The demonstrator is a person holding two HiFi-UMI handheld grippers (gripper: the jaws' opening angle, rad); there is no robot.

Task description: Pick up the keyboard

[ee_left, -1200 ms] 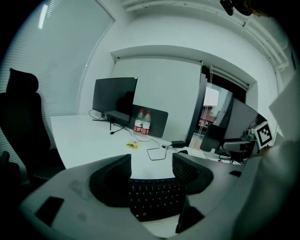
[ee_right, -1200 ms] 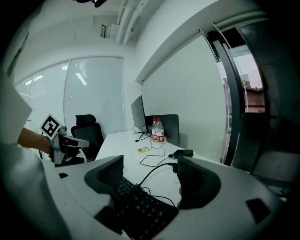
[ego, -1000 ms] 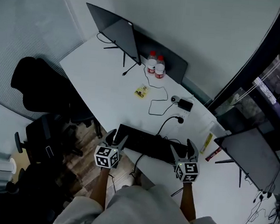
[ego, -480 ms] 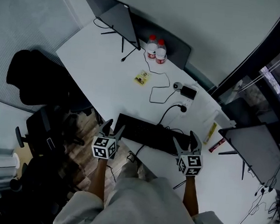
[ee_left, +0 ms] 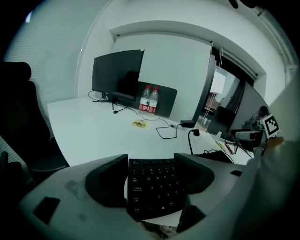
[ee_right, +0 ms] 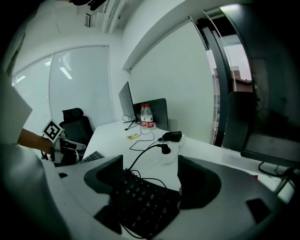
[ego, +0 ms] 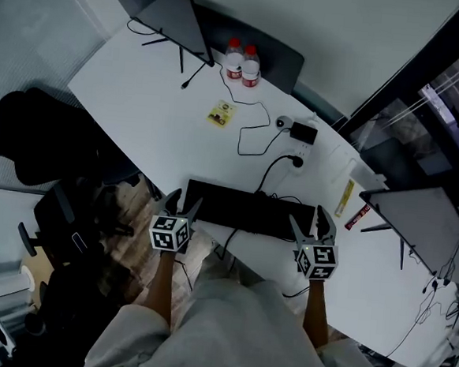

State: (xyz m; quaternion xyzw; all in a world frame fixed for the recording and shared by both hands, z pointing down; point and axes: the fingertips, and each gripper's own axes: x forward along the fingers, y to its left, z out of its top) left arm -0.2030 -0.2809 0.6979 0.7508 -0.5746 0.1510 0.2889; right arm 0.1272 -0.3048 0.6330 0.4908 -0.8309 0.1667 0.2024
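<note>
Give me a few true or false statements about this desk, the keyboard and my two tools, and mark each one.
1. The keyboard lies along the near edge of the desk. True.
2. The left tool has its jaws apart around the keyboard's left end. True.
3. The right tool holds a water bottle. False: its jaws stand apart at the keyboard's right end.
4. Three bottles stand on the desk. False: there are two bottles, beside the monitor at the far side.
</note>
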